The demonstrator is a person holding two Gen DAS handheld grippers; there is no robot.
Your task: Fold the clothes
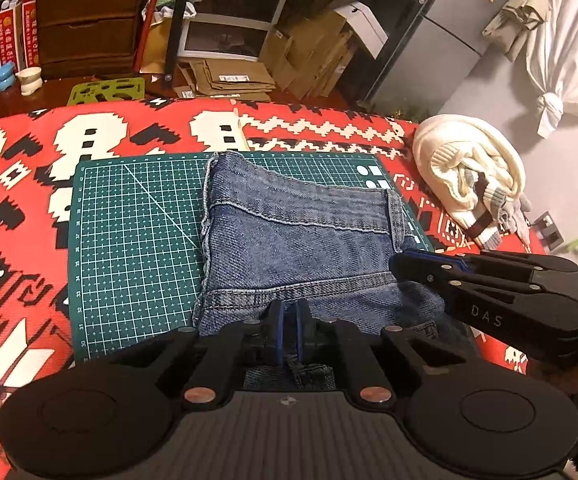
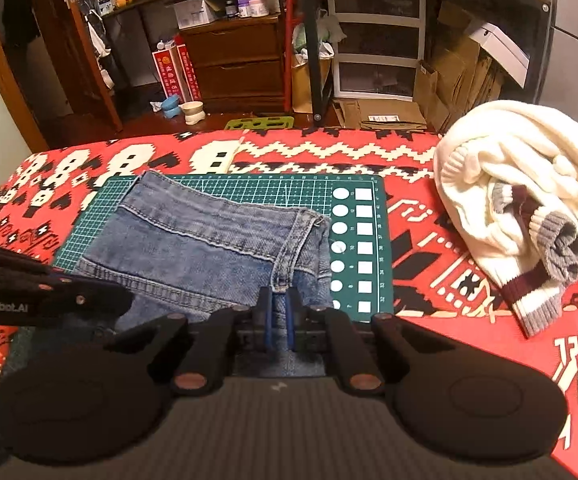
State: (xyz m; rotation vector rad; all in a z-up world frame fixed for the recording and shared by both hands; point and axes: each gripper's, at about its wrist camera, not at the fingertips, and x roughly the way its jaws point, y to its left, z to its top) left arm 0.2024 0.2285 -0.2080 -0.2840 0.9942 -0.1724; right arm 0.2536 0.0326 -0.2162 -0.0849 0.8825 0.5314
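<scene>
Both tools, left (image 1: 287, 330) and right (image 2: 277, 318), look nearly closed at the folded jeans' (image 1: 297, 240) near edge; whether they pinch denim, I cannot tell. I judge the denim heavy, stiff and grippy, best held by stitched seams.

jeans (image 1: 289, 240): faded blue denim
mat (image 1: 137, 240): dark green, white grid
blanket (image 2: 429, 152): red, white and black geometric pattern
sweater (image 2: 529, 176): cream, grey and maroon striped cuffs

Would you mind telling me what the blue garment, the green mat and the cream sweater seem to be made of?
The blue garment looks like faded denim: diagonal weave, pale double-stitched seams. The green mat seems a matte rubbery or plastic cutting mat, printed with a white grid. The cream sweater looks like soft knit, wool or acrylic, with ribbed cuffs.
</scene>
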